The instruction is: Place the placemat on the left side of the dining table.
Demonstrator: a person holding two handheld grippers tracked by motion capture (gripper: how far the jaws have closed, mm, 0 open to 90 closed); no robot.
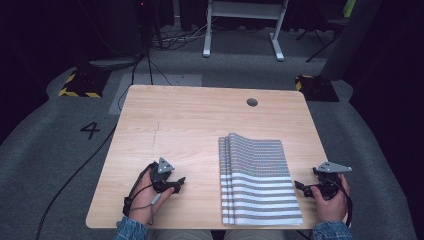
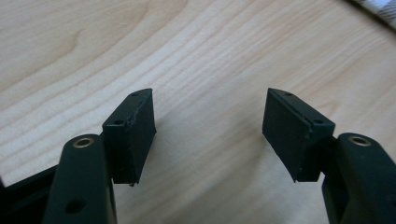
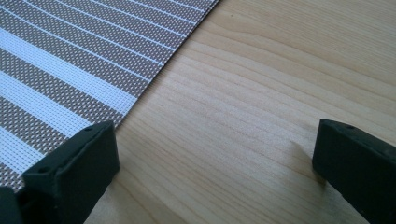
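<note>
A stack of striped placemats lies on the right half of the wooden table, its near edge close to the table's front edge. The mats are fanned slightly, so several left edges show side by side.

The left gripper rests low over bare wood to the left of the stack and apart from it. In the left gripper view its jaws stand wide apart with nothing but table between them; a corner of the placemats shows at the top right.

The right gripper sits just beside the stack's right edge, near the table's right side. In the right gripper view its jaws are spread wide and hold nothing; one jaw sits at the border of the top placemat, the other over bare wood.

A round hole marks the table's far side.
</note>
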